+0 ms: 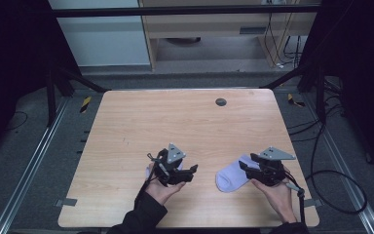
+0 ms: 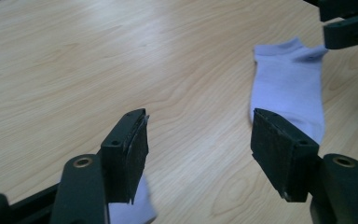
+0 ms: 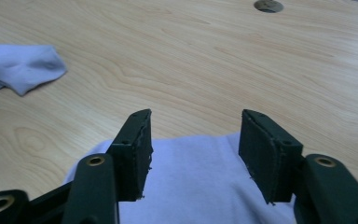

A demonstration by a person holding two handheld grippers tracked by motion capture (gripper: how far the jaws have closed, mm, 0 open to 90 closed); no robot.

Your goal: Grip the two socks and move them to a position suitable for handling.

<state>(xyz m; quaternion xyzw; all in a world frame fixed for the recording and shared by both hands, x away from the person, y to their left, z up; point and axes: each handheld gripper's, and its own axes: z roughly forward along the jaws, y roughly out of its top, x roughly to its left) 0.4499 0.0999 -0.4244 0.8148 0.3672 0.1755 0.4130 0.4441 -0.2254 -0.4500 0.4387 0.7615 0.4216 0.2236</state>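
we've got both grippers spread, nothing pinched | left gripper (image 1: 193, 171) over one sock (image 3: 21, 65) | right gripper (image 1: 244, 165) above the other sock (image 1: 232, 176) flat on table (image 1: 141, 117), looks let go on purpose

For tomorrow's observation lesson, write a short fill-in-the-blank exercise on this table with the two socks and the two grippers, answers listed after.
1. Both socks, the one by the right gripper and the one under the left gripper, are pale ____ in colour.
2. The jaws of both grippers stand ____, with nothing between them.
3. The sock by the right gripper lies flat on the ____ table.
4. Near the table's far edge sits a small round ____ disc.

Missing words: blue; open; wooden; grey
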